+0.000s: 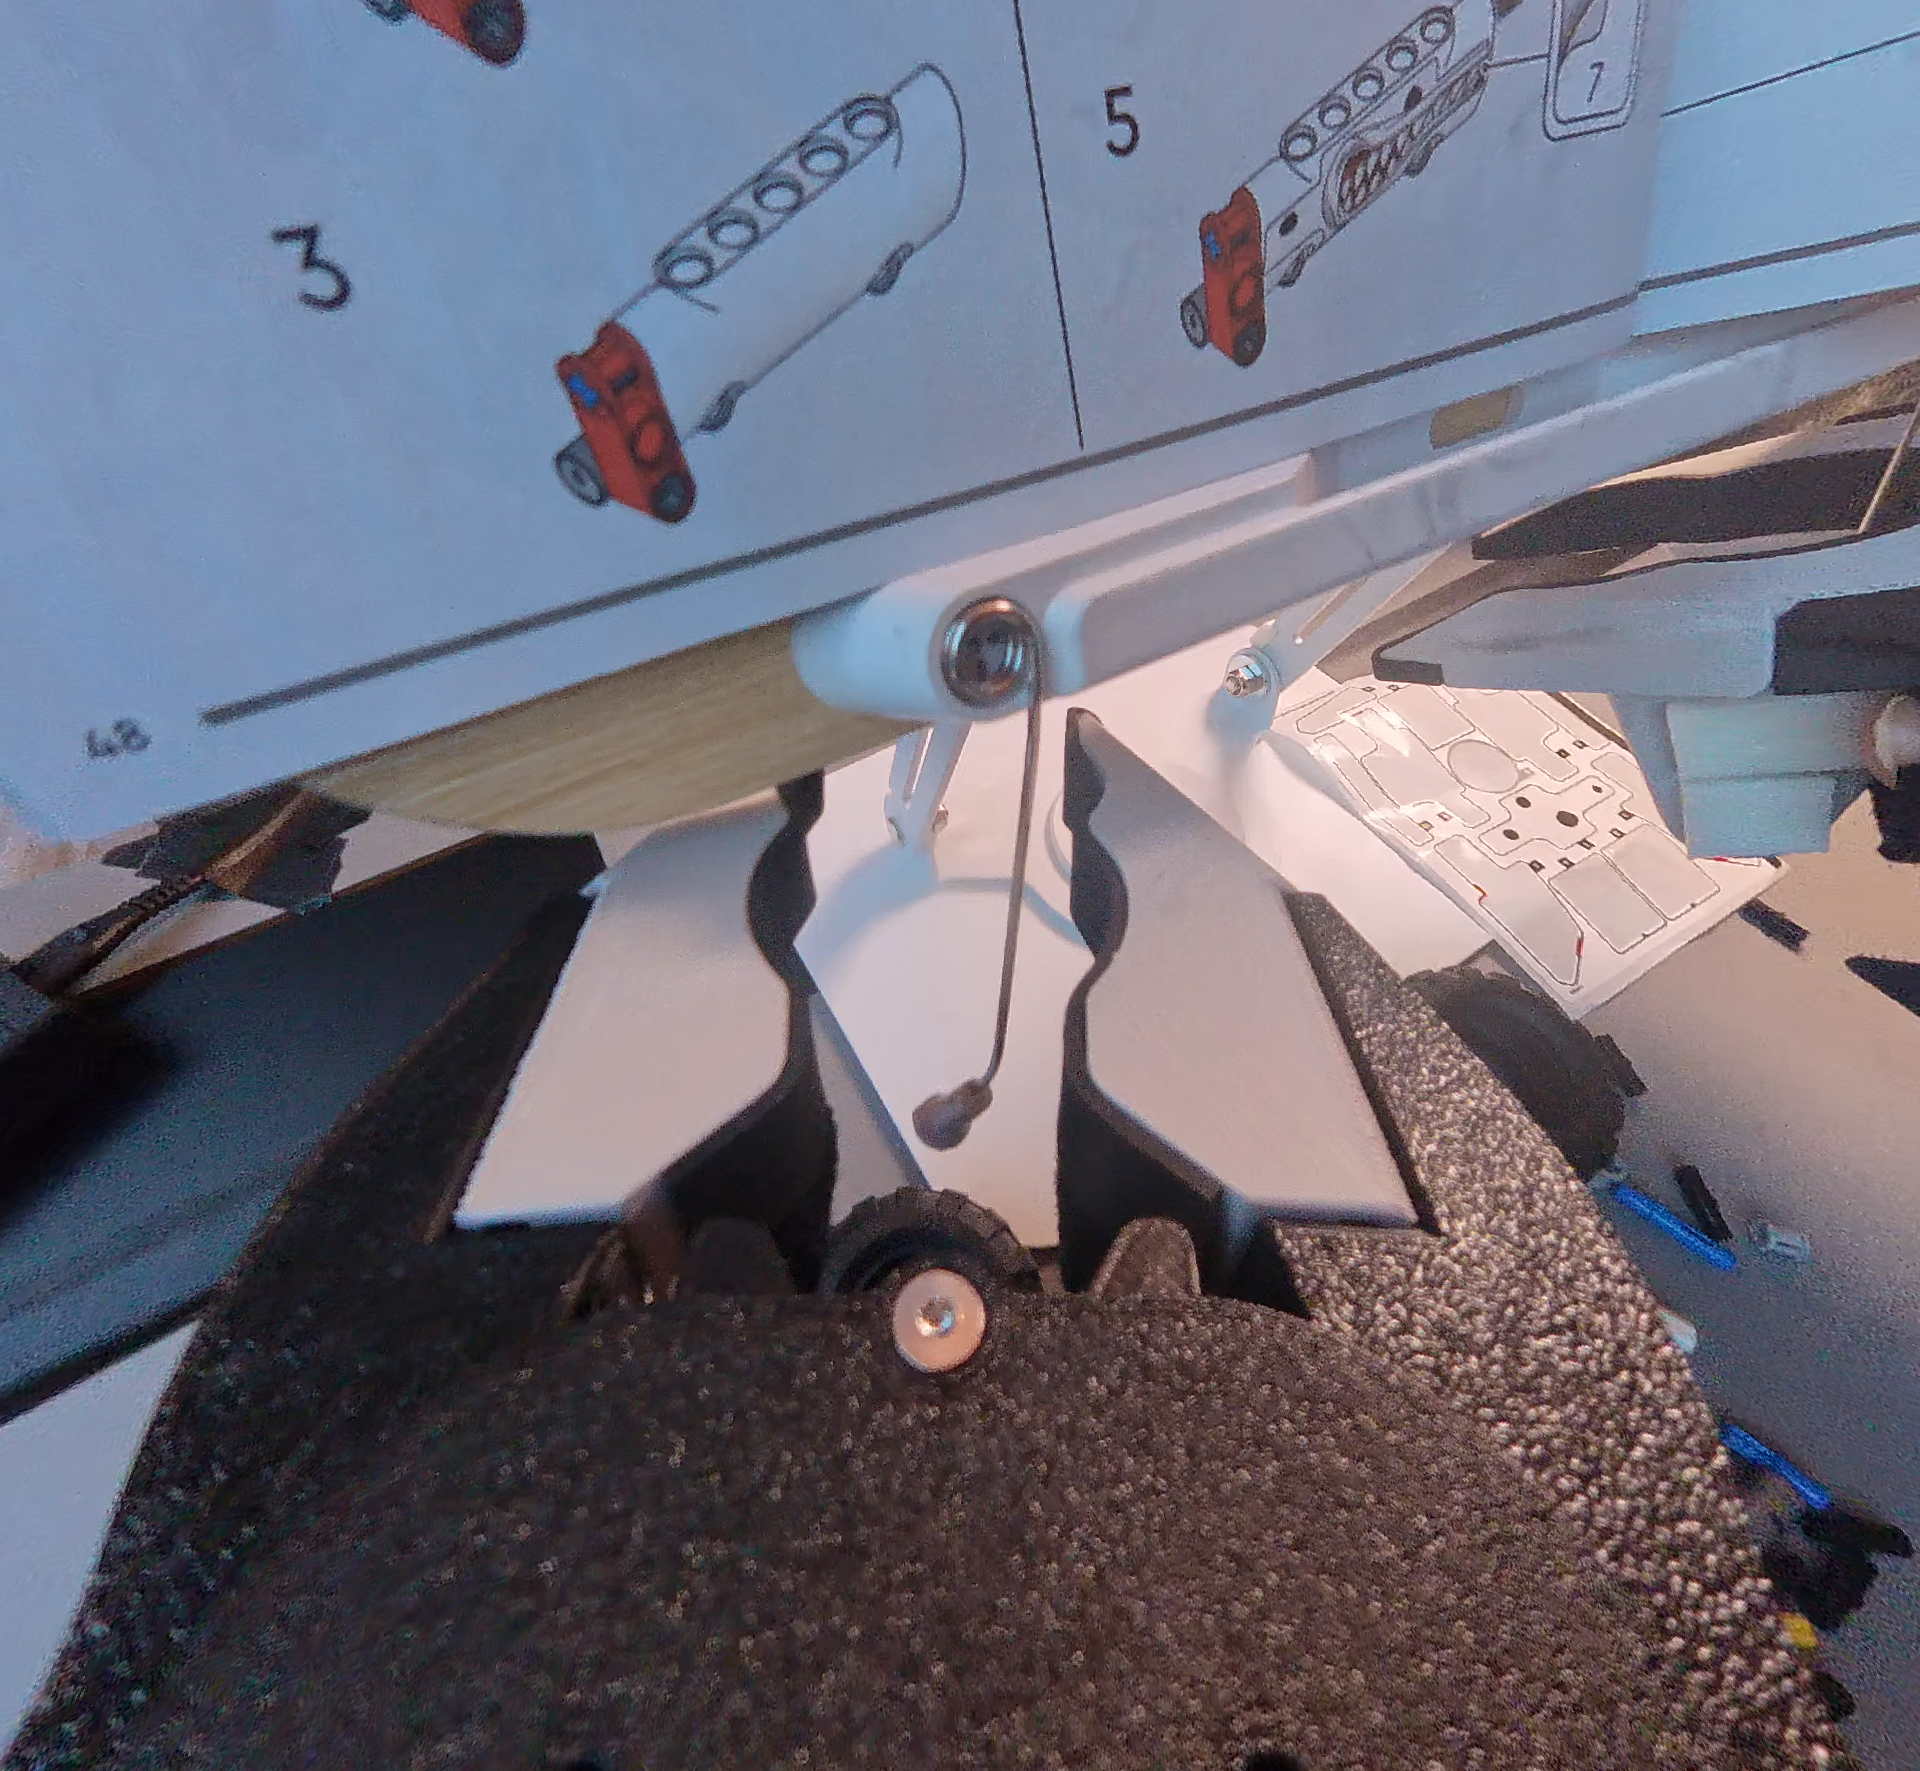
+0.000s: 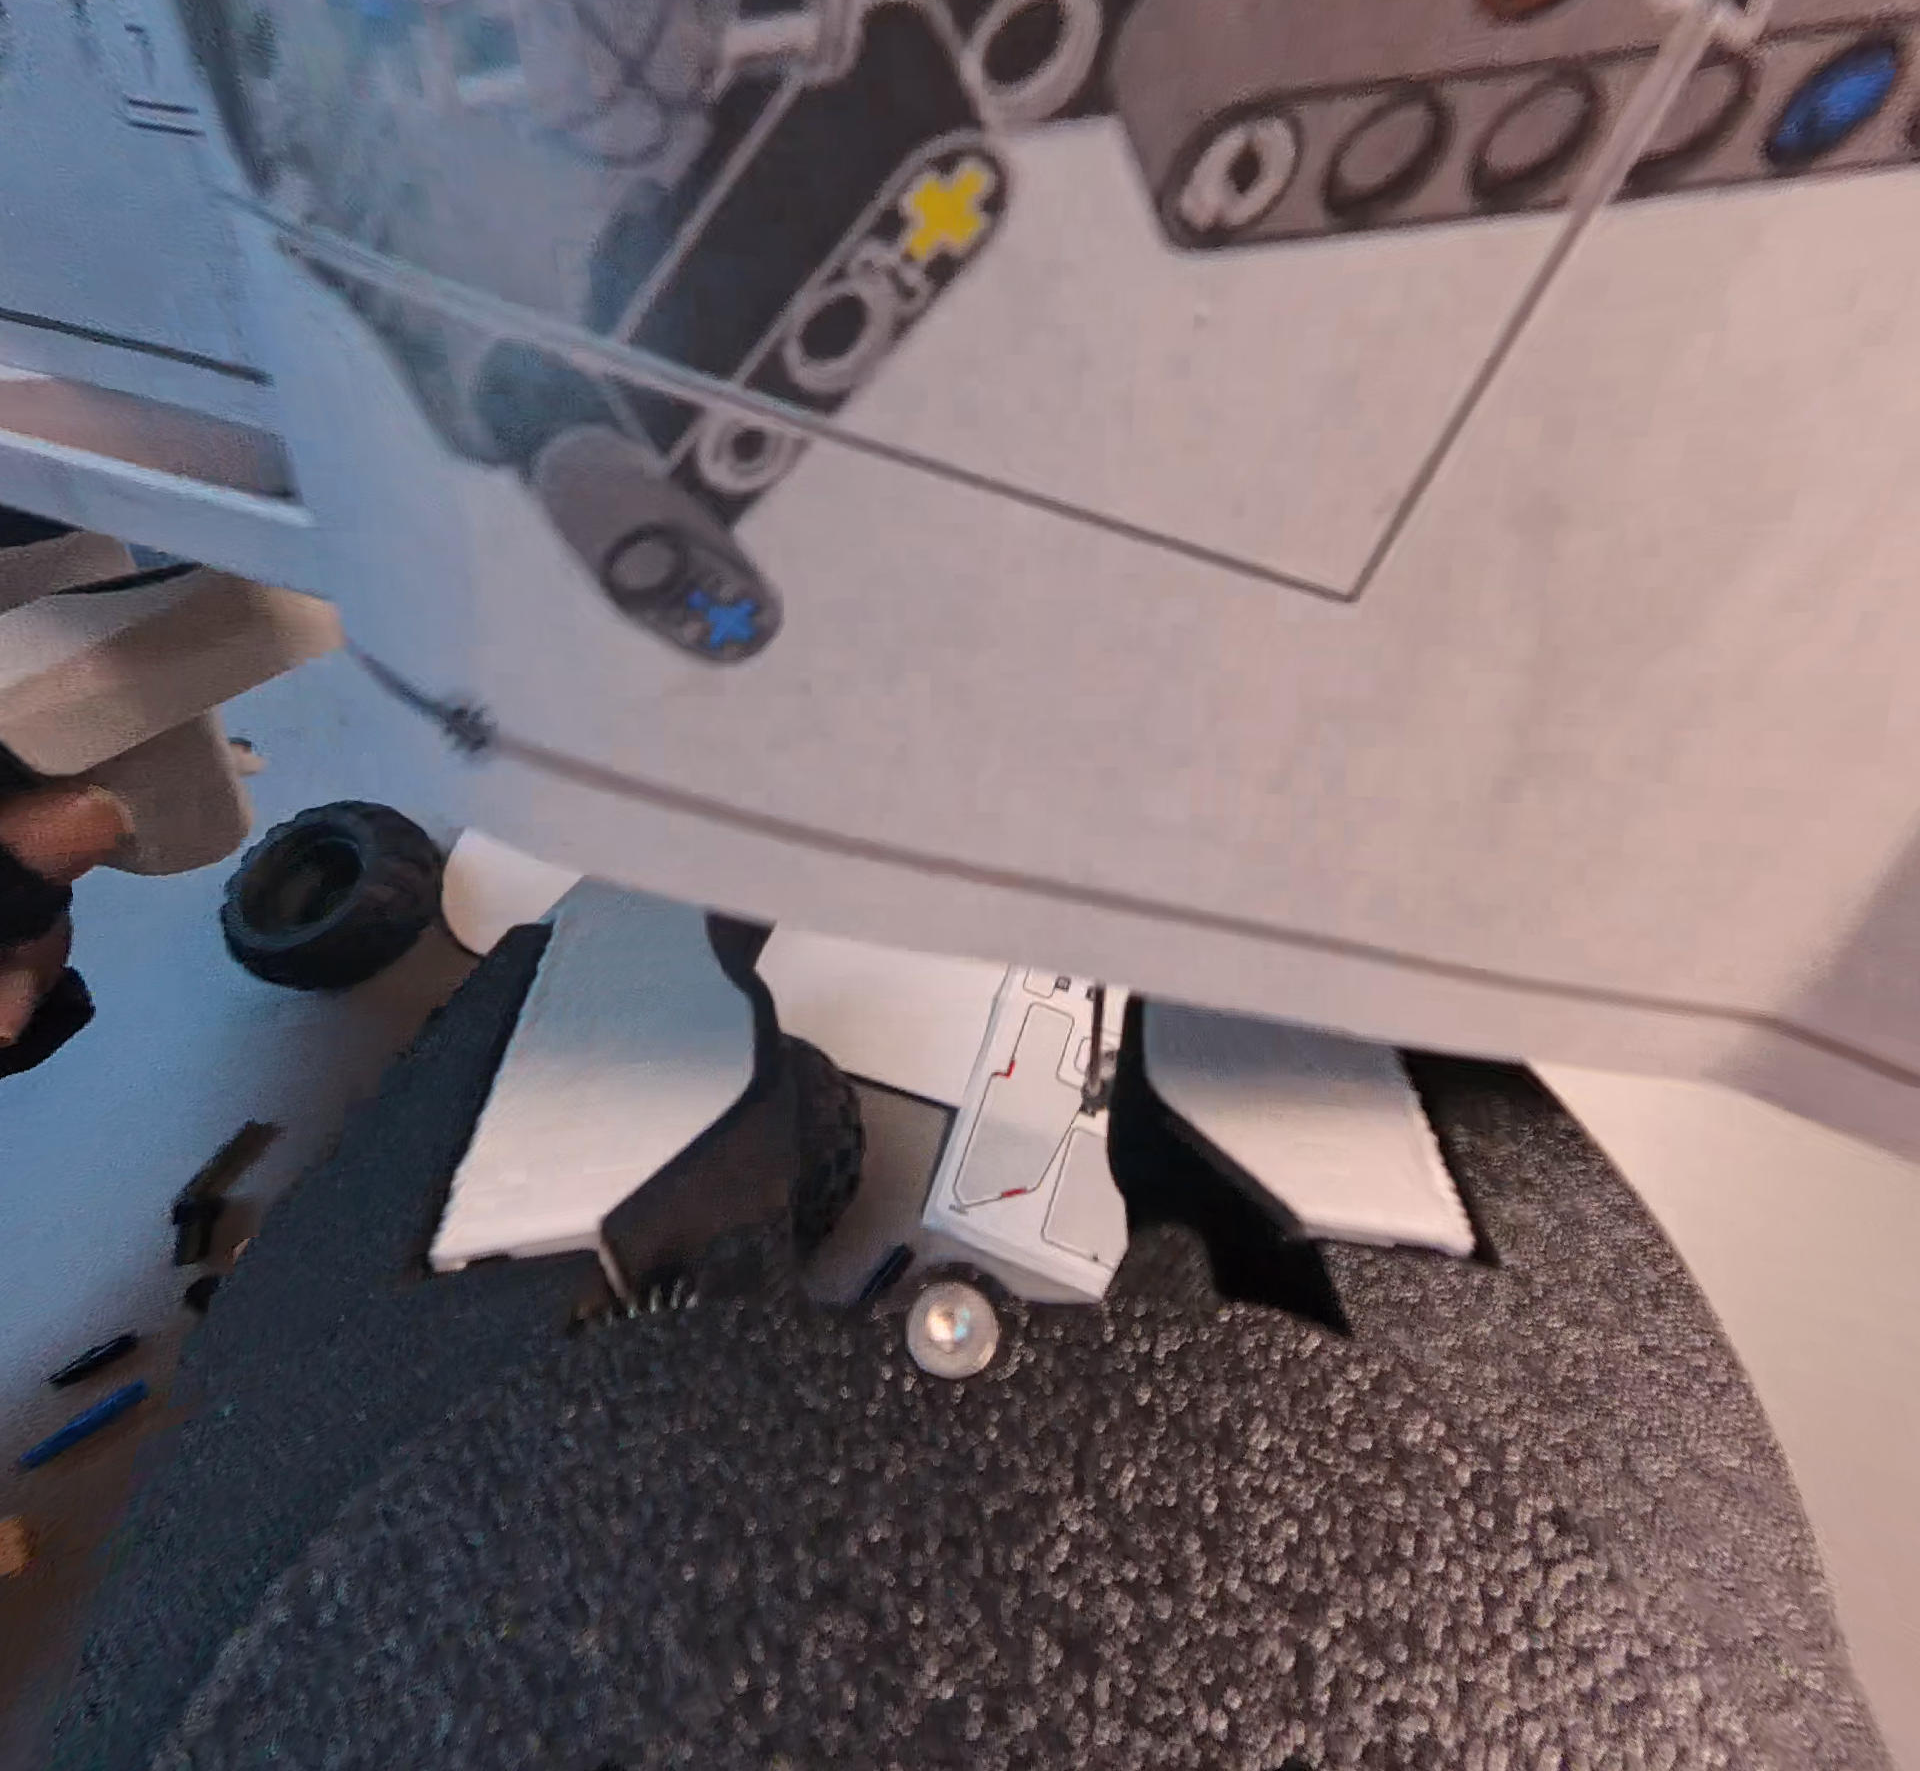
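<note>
The left tool (image 1: 940, 890) is released: its two grey fingers (image 1: 665, 1025) stand apart with nothing pinched between them. Through the gap hangs a thin metal wire arm (image 1: 1018, 890), which drops from a rivet on the white book stand (image 1: 1247, 568) just ahead. On that stand leans an open instruction booklet (image 1: 623, 215), its pages filling the far half of the view with drawings of a red and white vehicle. A small black tyre (image 1: 920, 1233) lies near the base of the fingers. To the right, on the desk (image 1: 1766, 1098), a white sticker sheet (image 1: 1507, 817) lies flat, with blue pins (image 1: 1673, 1228) nearer.

The right tool (image 2: 935, 1046) is also spread open, gripping nothing. The booklet page (image 2: 1143, 682) hangs close above its fingertips, blurred. Between the fingers show a black tyre (image 2: 821, 1150) on the left and a corner of the sticker sheet (image 2: 1029, 1150) on the right. Another tyre (image 2: 327, 890) sits farther left on the desk (image 2: 156, 1150).
</note>
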